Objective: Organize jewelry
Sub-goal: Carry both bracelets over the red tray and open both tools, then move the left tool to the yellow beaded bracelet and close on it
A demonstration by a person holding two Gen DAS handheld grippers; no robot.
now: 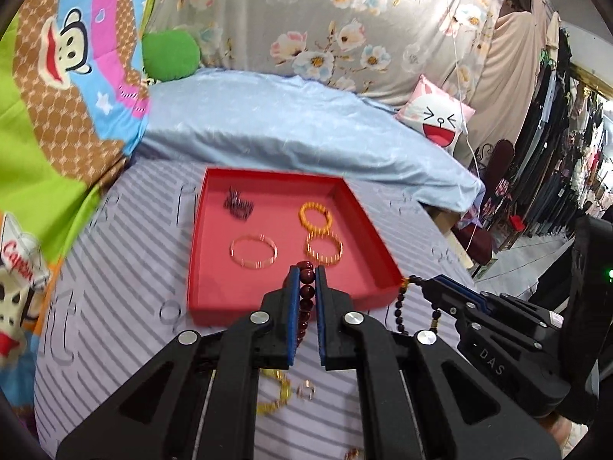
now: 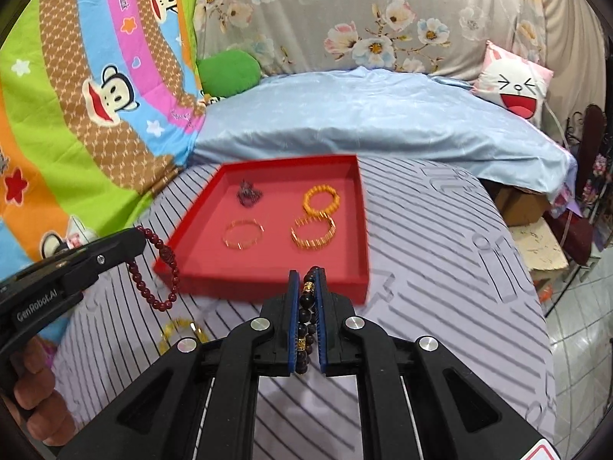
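hanging lengthwise between the blue pads of the left gripper (image 1: 306, 272), the dark red bead bracelet (image 1: 306, 299) runs along the fingers, its long axis pointing toward the red tray (image 1: 268, 303) in the centre of the frame. the fingers are clenched on it. at lower centre of the right wrist view, the right gripper (image 2: 306, 274) is likewise clamped on a black bead bracelet (image 2: 308, 318) with gold beads, strung along the fingers and pointing at the tray's near wall. inside the tray lie an orange bead bracelet (image 1: 315, 215), a gold bangle (image 1: 323, 248) touching it, a thin gold ring bracelet (image 1: 253, 251) and a dark tangled piece (image 1: 238, 205). the tray rests on a striped sheet (image 1: 126, 268); a yellow bracelet (image 1: 276, 395) lies at lower centre.
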